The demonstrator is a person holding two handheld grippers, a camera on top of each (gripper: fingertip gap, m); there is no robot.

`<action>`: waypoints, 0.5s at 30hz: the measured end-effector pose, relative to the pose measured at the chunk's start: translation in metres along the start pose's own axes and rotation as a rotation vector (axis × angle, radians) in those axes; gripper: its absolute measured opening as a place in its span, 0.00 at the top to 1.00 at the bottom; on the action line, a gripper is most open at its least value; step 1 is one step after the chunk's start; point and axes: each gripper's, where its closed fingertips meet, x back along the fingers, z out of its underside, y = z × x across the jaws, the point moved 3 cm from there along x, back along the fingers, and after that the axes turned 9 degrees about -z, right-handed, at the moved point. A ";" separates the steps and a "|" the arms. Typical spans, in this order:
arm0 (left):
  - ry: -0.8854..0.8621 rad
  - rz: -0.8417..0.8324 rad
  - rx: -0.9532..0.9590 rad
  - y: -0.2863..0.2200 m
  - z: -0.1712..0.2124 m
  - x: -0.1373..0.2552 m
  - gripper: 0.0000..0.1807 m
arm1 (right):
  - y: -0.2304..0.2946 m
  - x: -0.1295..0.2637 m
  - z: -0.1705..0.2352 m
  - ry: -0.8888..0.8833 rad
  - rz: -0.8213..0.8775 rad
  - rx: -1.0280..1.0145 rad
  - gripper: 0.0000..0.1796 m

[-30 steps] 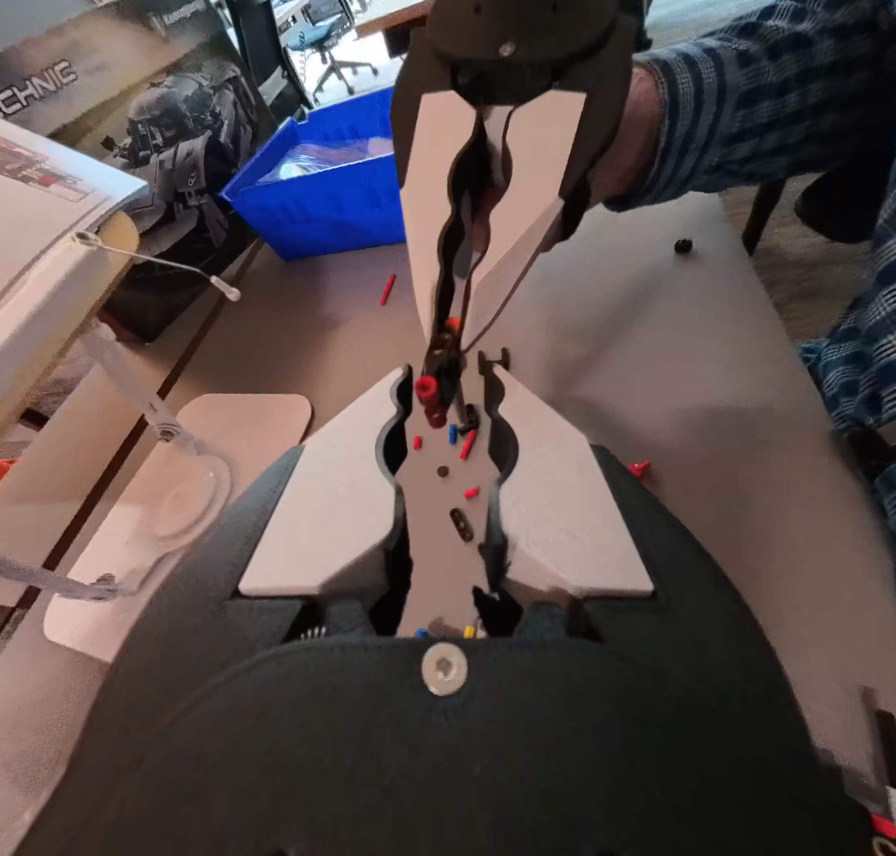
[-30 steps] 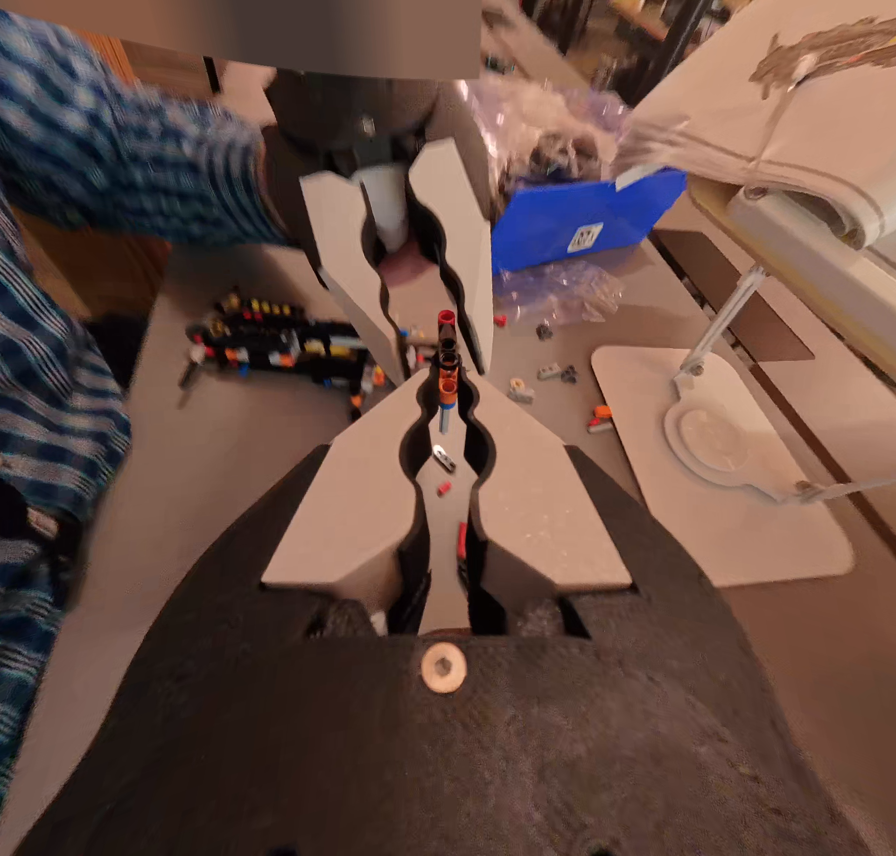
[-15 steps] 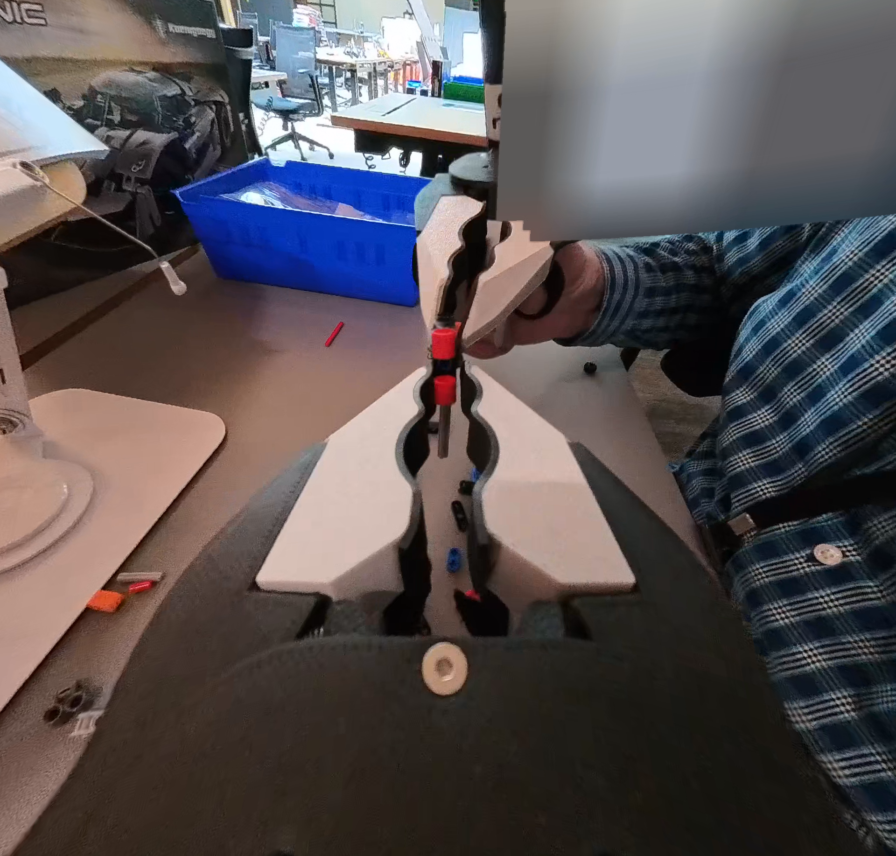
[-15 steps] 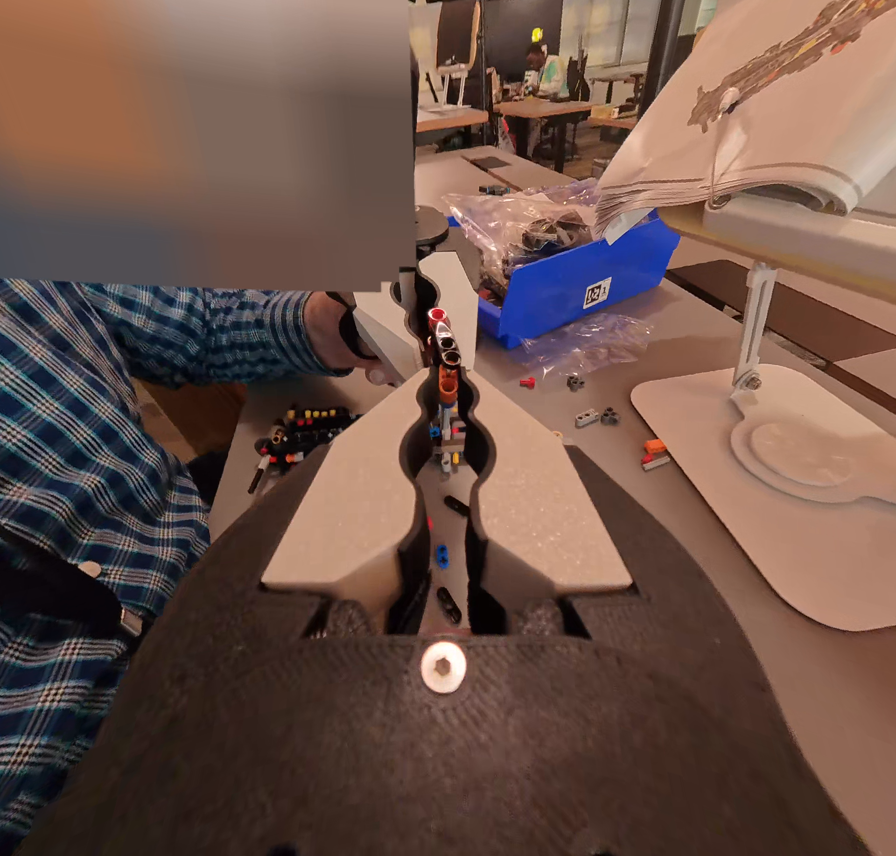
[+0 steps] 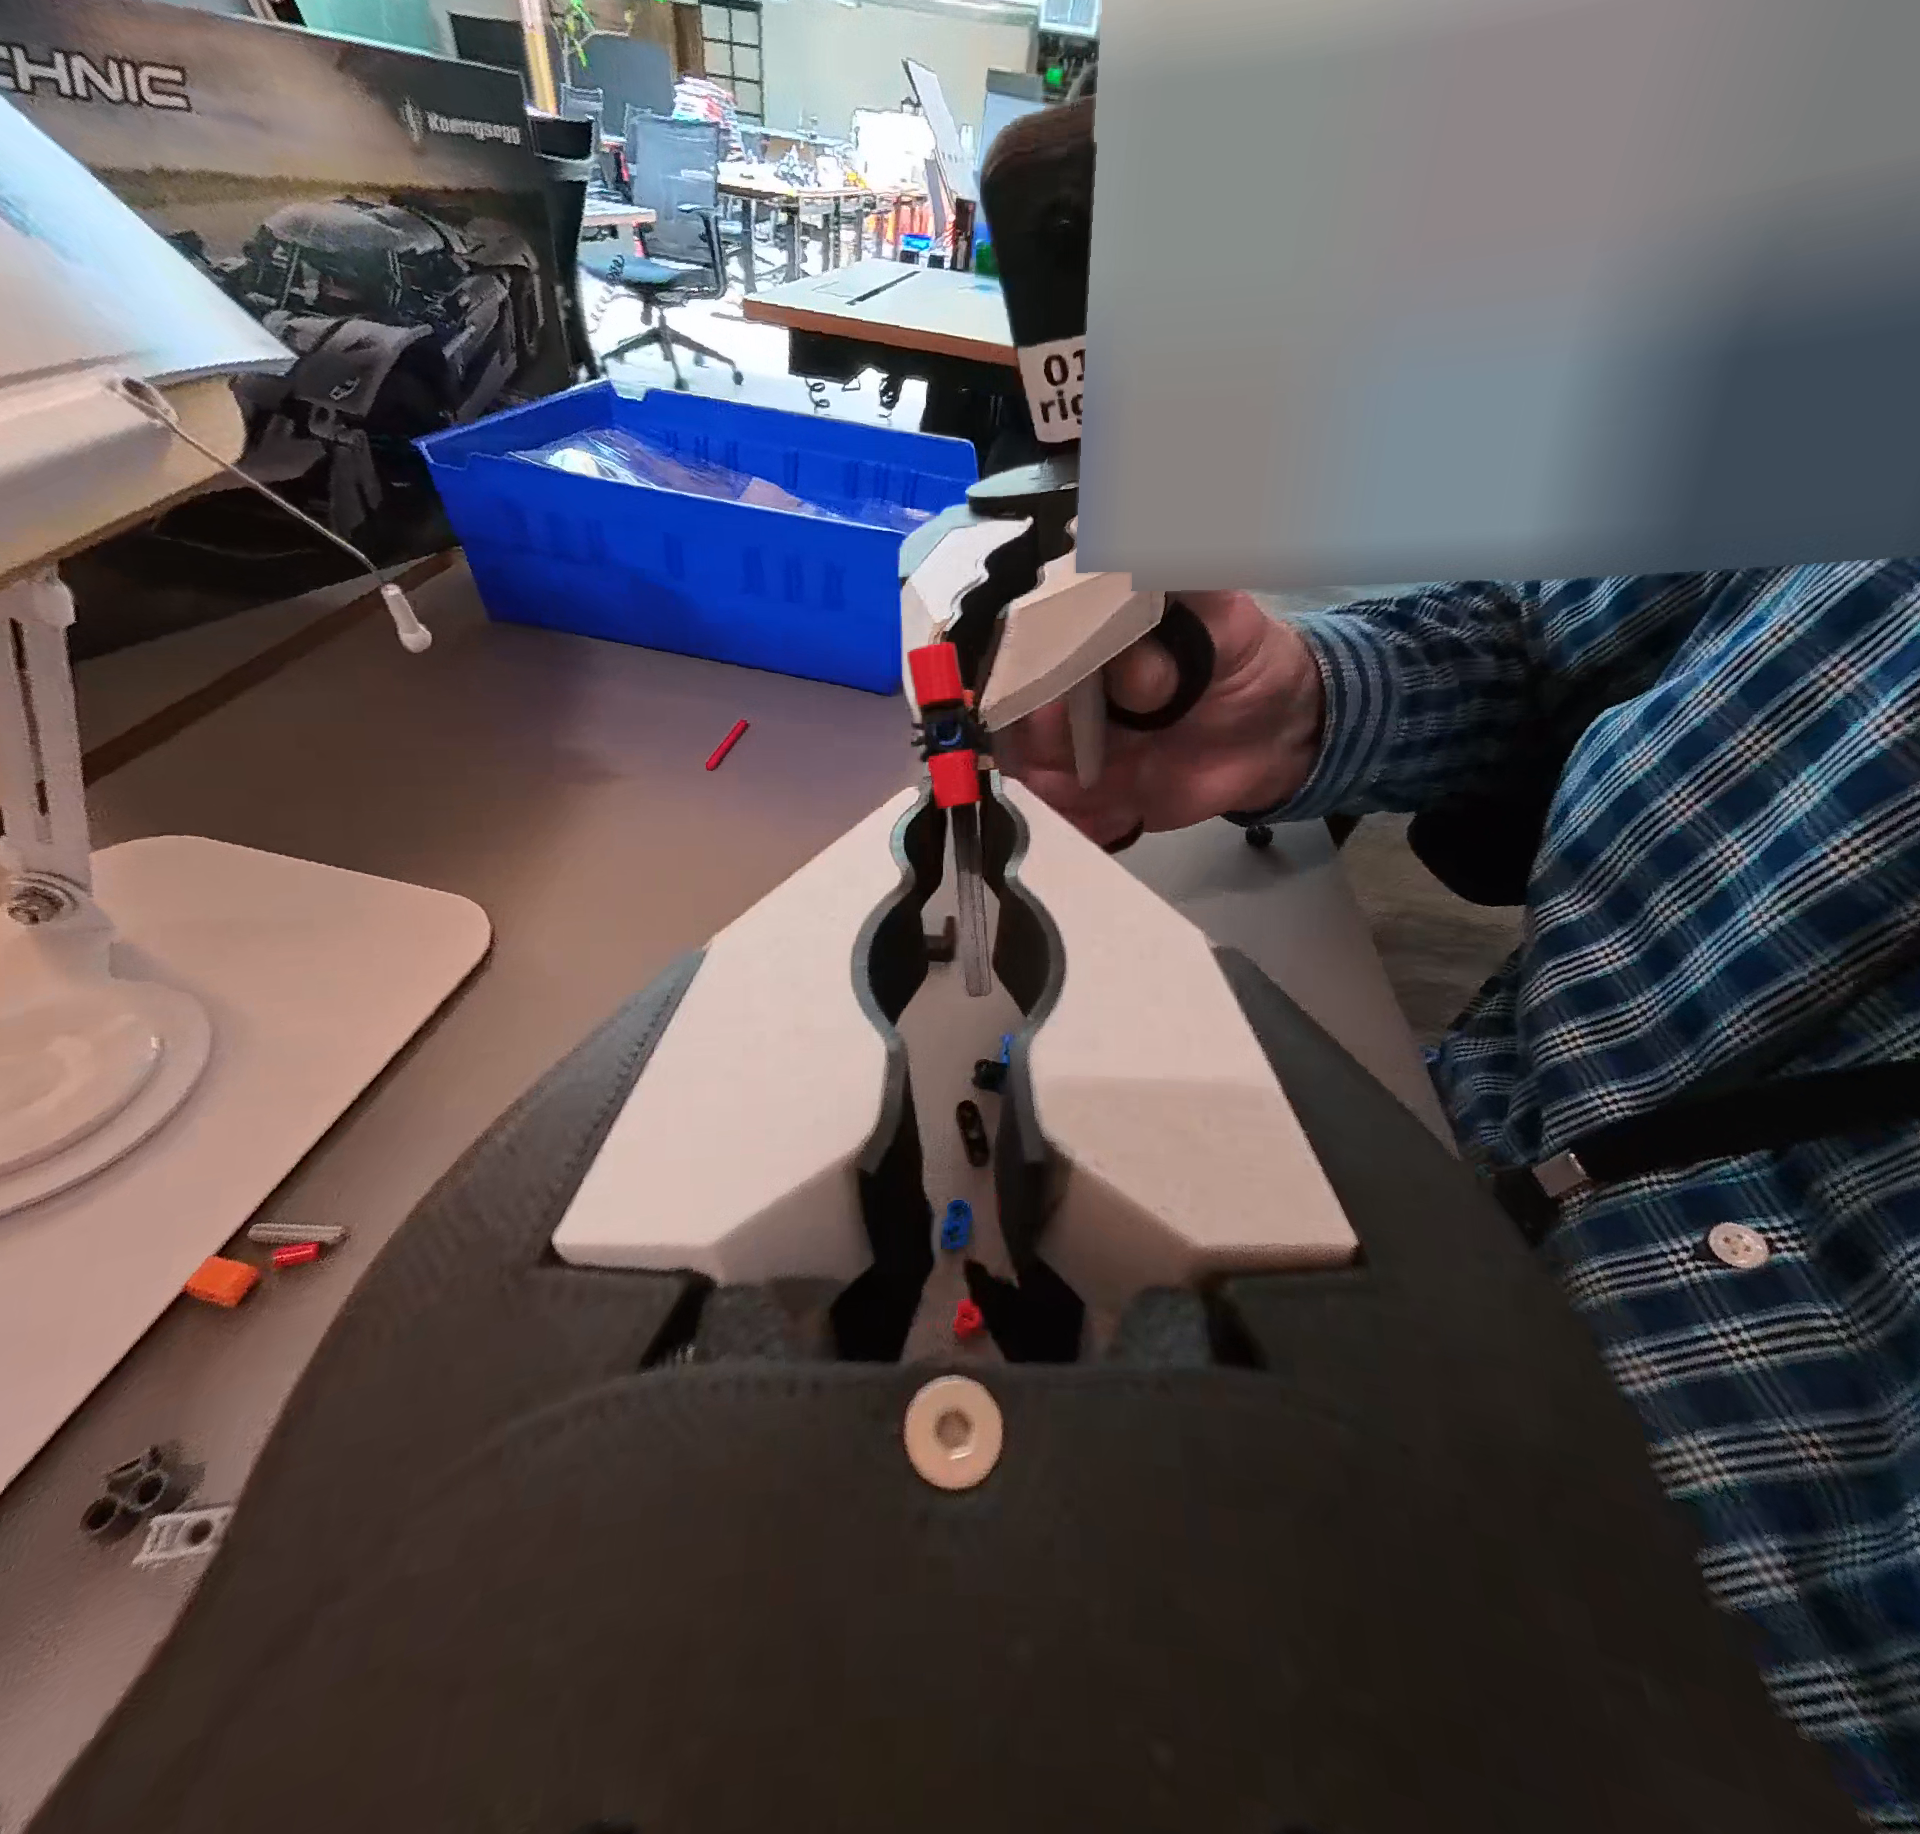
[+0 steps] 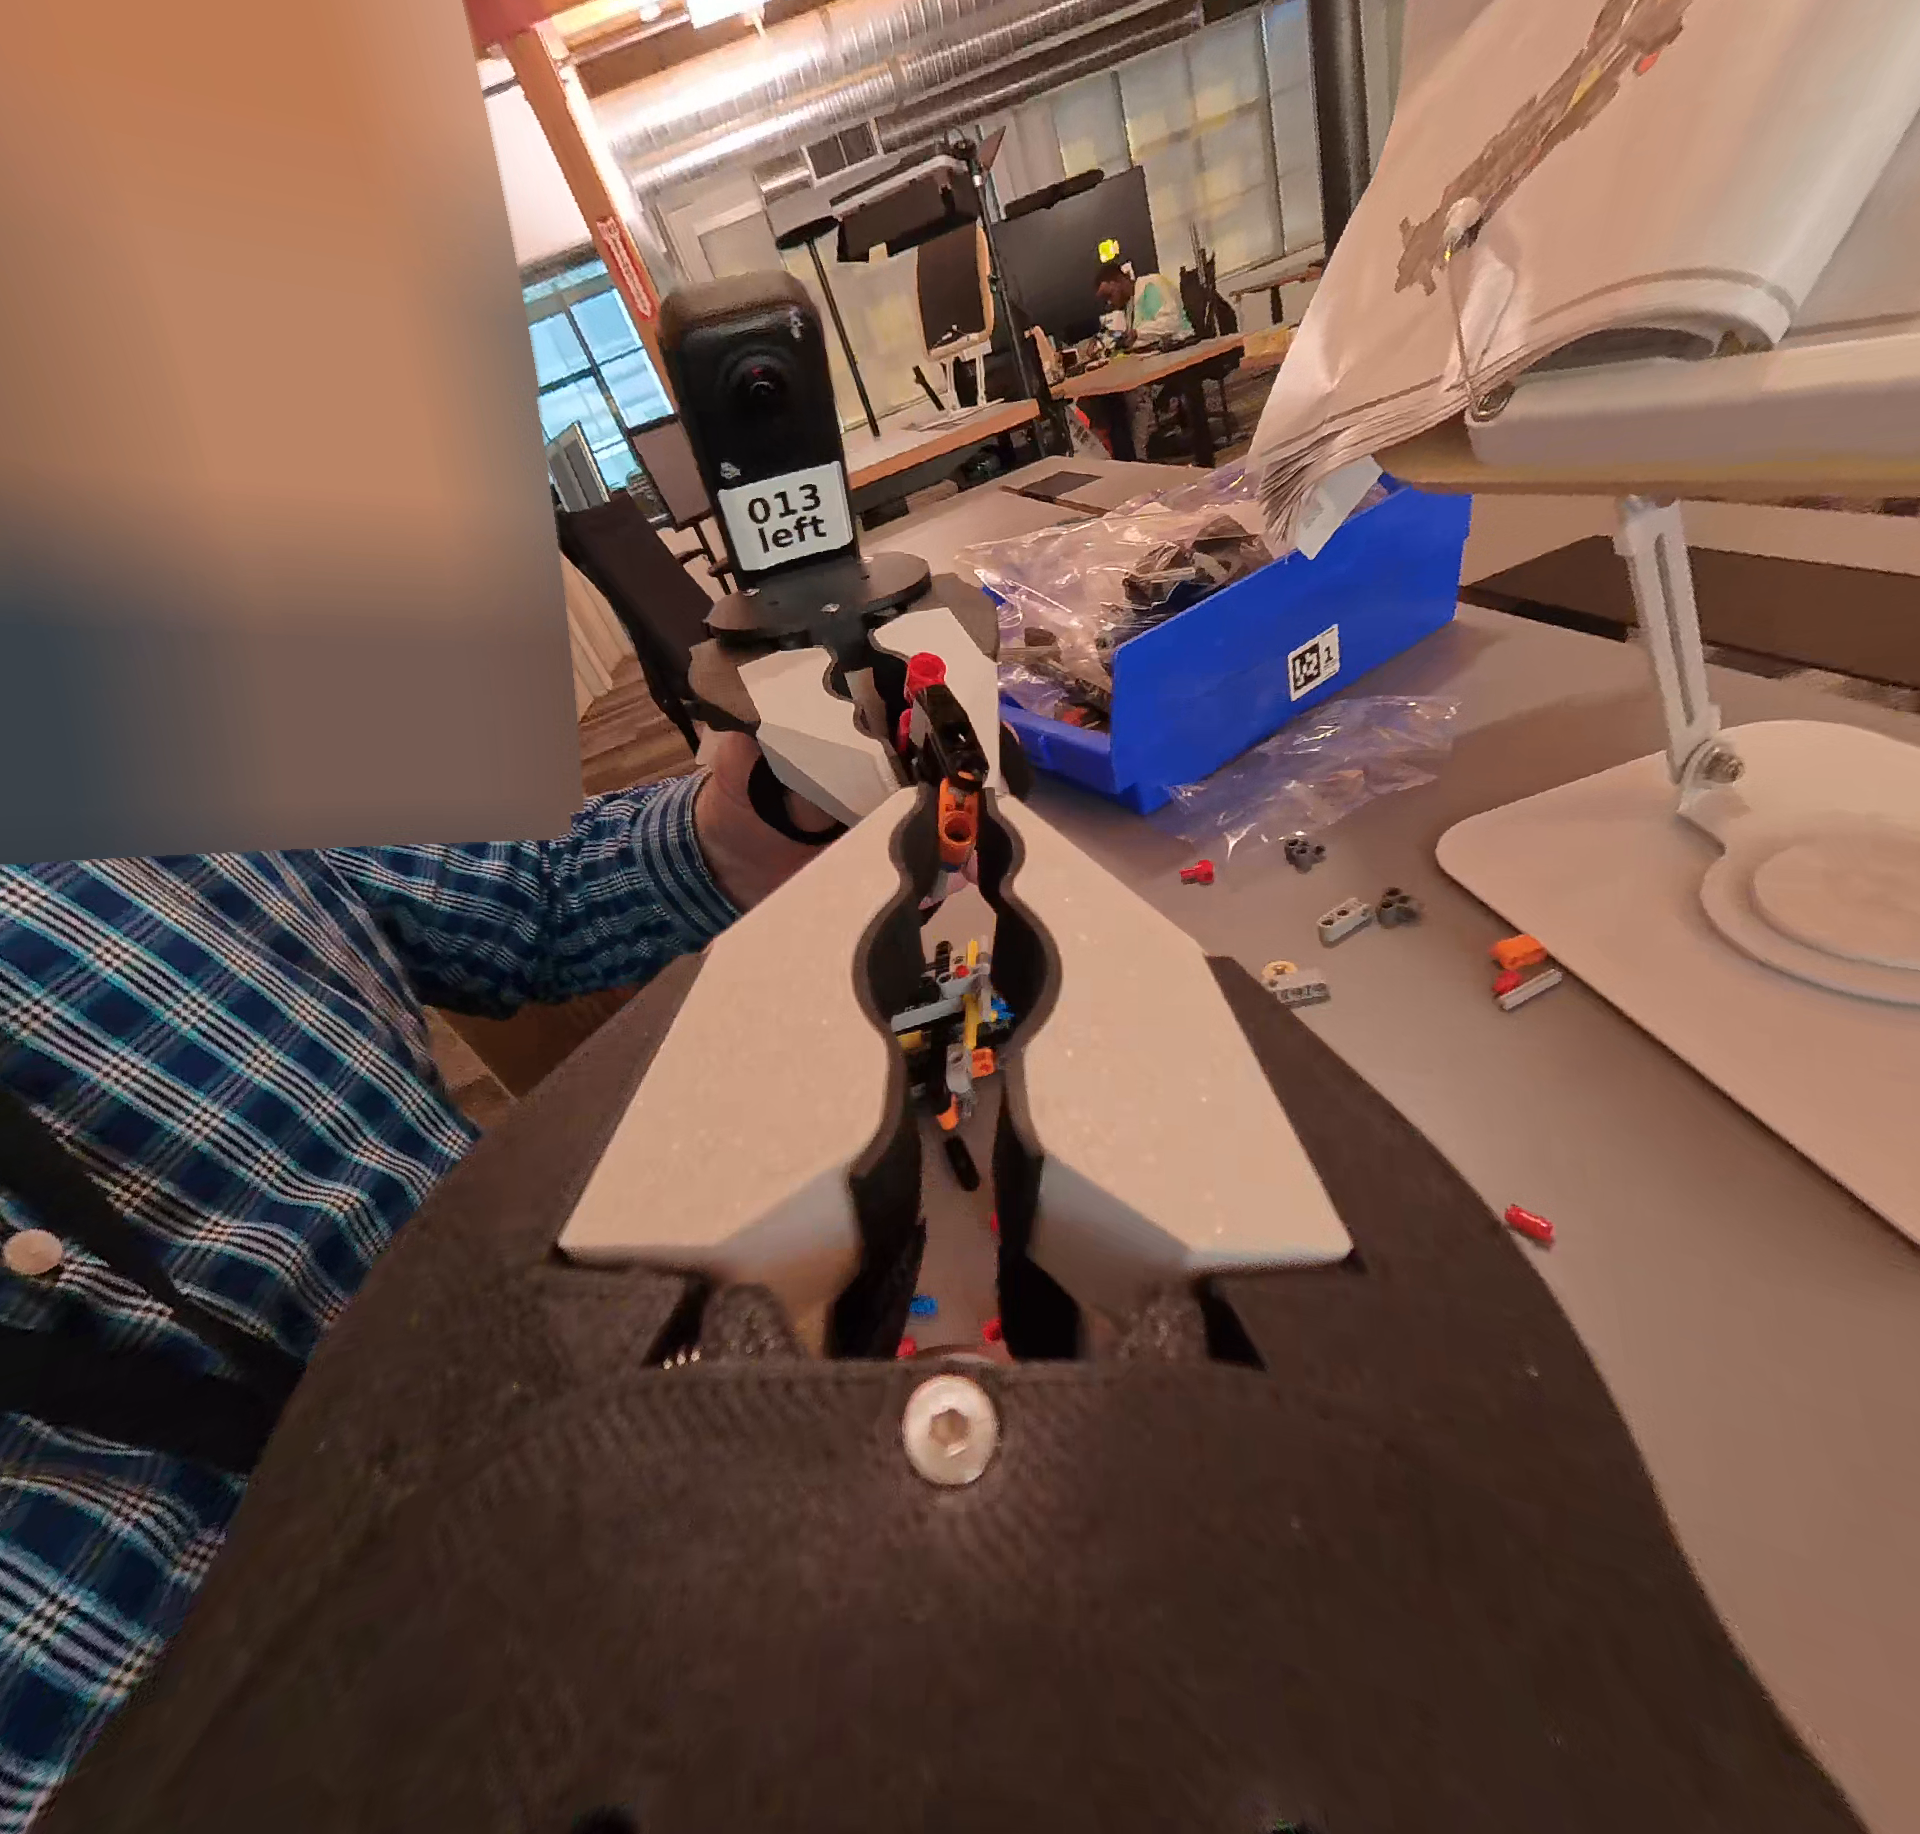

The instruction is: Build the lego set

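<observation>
wrist views face, close (perhaps touching)

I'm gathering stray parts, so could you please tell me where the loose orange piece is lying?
In the left wrist view, the orange piece lies at lower left on the white stand base, by its near edge, beside a small red pin.

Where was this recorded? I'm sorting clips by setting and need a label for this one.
Probably an open-plan office or lab workspace: rolling office chairs and rows of wooden-topped desks fill the background, exposed silver ceiling ducts run overhead, and black monitors stand on a far desk.
</observation>
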 end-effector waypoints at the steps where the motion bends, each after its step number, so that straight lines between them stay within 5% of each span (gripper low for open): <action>1: -0.005 -0.007 -0.012 -0.001 -0.001 0.000 0.97 | 0.001 0.001 -0.001 0.000 -0.004 -0.010 0.98; 15: -0.104 -0.013 0.138 0.005 -0.009 -0.001 0.98 | -0.001 0.005 -0.007 -0.187 0.069 -0.191 0.98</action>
